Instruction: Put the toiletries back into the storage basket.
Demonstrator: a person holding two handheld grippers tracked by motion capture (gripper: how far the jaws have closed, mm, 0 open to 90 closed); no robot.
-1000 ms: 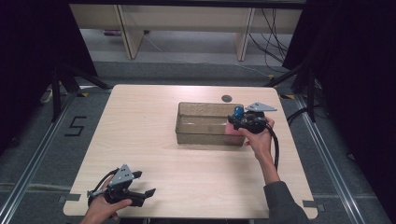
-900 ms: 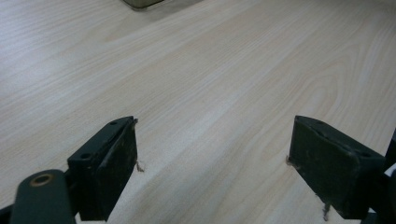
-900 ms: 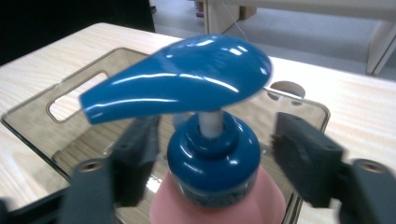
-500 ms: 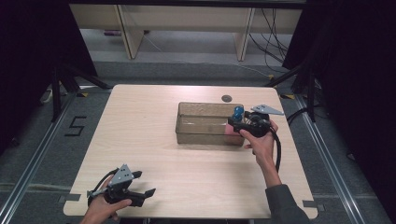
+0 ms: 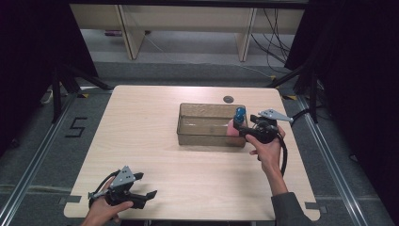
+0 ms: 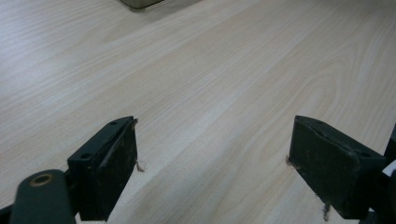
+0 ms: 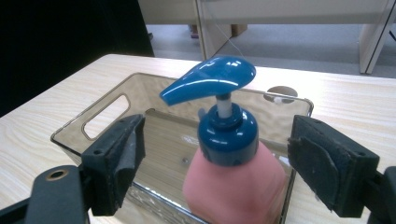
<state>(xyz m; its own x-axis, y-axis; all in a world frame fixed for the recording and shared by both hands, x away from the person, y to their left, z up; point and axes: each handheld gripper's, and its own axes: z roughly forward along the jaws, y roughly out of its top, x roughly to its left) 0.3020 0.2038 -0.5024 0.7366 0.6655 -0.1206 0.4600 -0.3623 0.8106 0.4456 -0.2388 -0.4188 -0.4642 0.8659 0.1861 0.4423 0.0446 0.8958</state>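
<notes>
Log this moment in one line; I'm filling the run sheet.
right gripper: open, jaws either side of soap bottle | bottle: in bin | left gripper: open over table

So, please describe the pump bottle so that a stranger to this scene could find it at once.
Start at the light wooden table and find the clear rectangular bin on its far right part. The pump bottle stands at the bin's right end, between the open jaws of the right gripper. Its pink body and blue pump head make it the one brightly coloured thing there.
</notes>
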